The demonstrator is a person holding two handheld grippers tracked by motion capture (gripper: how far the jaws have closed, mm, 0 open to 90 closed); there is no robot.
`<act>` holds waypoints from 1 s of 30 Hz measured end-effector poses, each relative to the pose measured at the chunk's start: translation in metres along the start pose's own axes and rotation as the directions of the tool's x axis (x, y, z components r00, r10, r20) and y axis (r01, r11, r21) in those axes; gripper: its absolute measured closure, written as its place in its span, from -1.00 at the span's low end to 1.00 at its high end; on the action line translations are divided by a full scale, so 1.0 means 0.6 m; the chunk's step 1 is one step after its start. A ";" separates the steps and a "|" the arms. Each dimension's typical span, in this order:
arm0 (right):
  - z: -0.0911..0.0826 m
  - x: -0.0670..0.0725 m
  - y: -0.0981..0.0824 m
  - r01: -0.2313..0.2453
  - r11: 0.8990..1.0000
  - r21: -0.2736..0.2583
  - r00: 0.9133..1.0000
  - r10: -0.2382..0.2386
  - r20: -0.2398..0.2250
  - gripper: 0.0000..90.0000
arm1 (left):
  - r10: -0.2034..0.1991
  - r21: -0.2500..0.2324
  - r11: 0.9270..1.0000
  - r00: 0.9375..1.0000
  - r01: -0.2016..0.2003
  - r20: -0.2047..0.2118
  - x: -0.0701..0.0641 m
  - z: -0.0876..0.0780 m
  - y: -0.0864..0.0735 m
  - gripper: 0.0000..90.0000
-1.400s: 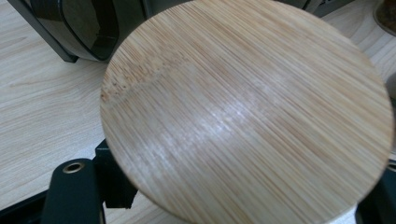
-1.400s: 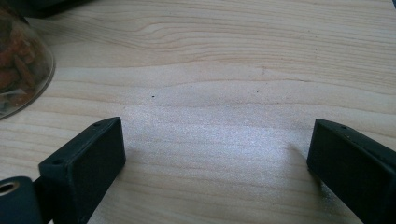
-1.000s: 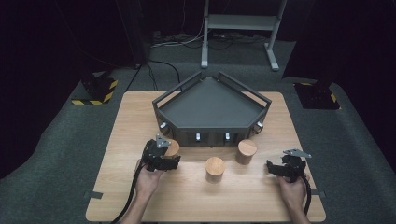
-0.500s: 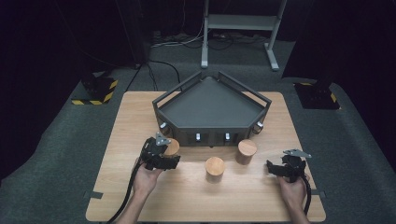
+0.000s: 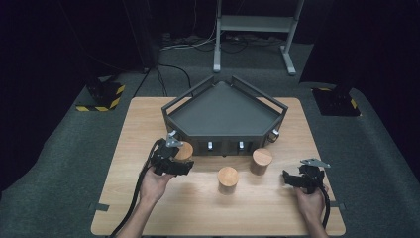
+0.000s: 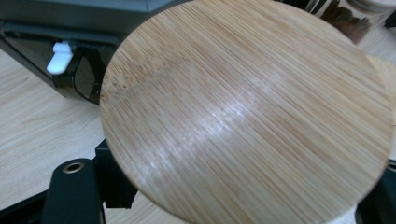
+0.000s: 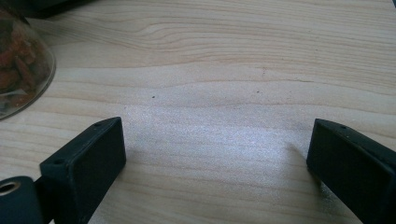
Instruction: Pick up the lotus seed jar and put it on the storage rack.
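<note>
**Inspector:** Where the left gripper point(image 5: 174, 161) hangs over the near-left part of the table point(image 5: 138, 124), what does it carry?

**Assistant:** A jar with a bamboo lid point(image 5: 184, 150), clamped between the jaws. In the left gripper view the round lid point(image 6: 247, 112) covers most of the frame, with a black jaw showing at each bottom corner.

**Inspector:** What stands around it?

**Assistant:** The dark five-sided tray point(image 5: 225, 111) sits just behind it, raised on a frame with white clips point(image 6: 60, 57) along the front. The held jar is close to the tray's front-left corner; whether they touch cannot be told.

**Inspector:** Anything in the tray?

**Assistant:** Its floor is bare dark metal.

**Inspector:** Other containers?

**Assistant:** Two more lidded jars on the table: one at centre point(image 5: 228, 179), one beside it to the right, nearer the tray point(image 5: 261, 160). They stand apart from each other. The right gripper view catches the glass side of a jar point(image 7: 21, 65) holding reddish-brown pieces.

**Inspector:** And the right gripper point(image 5: 304, 179)?

**Assistant:** Low over the near-right table, jaws spread wide with bare wood between them, well apart from the jars.
</note>
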State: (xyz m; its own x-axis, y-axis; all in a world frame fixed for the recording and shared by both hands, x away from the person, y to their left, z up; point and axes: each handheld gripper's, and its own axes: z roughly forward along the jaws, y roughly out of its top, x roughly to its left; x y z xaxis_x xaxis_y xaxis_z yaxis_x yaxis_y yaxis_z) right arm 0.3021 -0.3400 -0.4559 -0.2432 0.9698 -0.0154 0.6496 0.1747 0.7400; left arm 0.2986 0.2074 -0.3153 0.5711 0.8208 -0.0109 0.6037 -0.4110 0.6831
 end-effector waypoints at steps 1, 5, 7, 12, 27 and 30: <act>0.000 0.000 0.000 0.000 1.000 0.000 1.000 0.000 0.000 -0.92 | 0.003 0.000 1.000 1.000 -0.003 0.002 0.000 -0.001 0.004 -0.44; 0.000 0.000 0.000 0.000 1.000 0.000 1.000 0.000 0.000 -0.92 | 0.005 -0.004 1.000 1.000 -0.005 0.014 0.000 -0.002 0.011 -0.44; 0.000 0.000 0.000 0.000 1.000 0.000 1.000 0.000 0.000 -0.92 | 0.005 -0.004 1.000 1.000 -0.005 0.021 0.001 -0.002 0.015 -0.44; 0.000 0.000 0.000 0.000 1.000 0.000 1.000 0.000 0.000 -0.92 | -0.004 -0.007 1.000 0.999 0.005 0.039 0.005 -0.005 0.020 -0.44; 0.000 0.000 0.000 0.000 1.000 0.000 1.000 0.000 0.000 -0.91 | 0.010 -0.008 1.000 0.999 -0.010 0.047 0.005 -0.026 0.056 -0.44; 0.000 0.000 0.000 0.000 1.000 0.000 1.000 0.000 -0.001 -0.91 | 0.018 -0.011 1.000 0.998 -0.018 0.052 0.003 -0.030 0.071 -0.44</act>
State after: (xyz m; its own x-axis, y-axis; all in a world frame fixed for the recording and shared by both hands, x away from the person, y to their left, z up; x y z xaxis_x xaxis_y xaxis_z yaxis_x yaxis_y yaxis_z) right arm 0.3021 -0.3401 -0.4559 -0.2436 0.9697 -0.0150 0.6493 0.1746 0.7402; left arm 0.3152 0.1986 -0.2728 0.6100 0.7916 -0.0361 0.5873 -0.4210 0.6912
